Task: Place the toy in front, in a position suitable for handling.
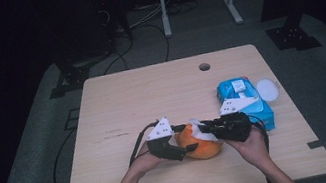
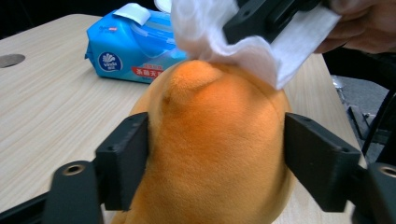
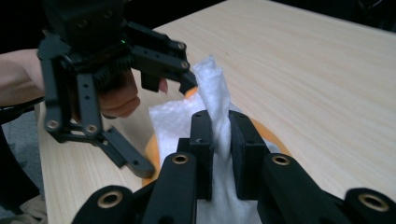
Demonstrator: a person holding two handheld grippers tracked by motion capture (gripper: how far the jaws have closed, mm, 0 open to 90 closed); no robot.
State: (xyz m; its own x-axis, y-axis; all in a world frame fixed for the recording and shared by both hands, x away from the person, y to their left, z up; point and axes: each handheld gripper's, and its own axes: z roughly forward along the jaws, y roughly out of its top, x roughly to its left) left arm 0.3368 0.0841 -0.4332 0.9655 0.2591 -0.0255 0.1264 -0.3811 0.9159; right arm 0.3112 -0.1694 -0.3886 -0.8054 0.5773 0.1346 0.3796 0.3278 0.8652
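The orange plush toy (image 1: 201,145) lies on the wooden table (image 1: 152,98) near the person's edge, and every position below is given relative to it. The blue wet-wipe pack (image 1: 249,101) rests on the table just beyond the toy's right side, with its white lid (image 1: 267,89) flipped open.

The left gripper (image 1: 181,146) straddles the toy from the left. In the left gripper view its pads (image 2: 123,161) sit against the toy's flanks, and the plush bulges slightly between them, so it is clamped on the toy as a brace. The right gripper (image 3: 219,140) comes in from the toy's right, its jaws pinched together on a white wet wipe (image 3: 212,98) that drapes over the toy's top.

Judged step: wiping the toy's surface. To do it well:
- Keep the brace firm enough that the toy cannot roll, but not so tight that the fabric creases under the wipe.
- Drag the wipe across the top in short strokes, with the loose flap trailing flat rather than bunched.
- Keep the right jaws clear of the left pads; the two tools are close above the toy.
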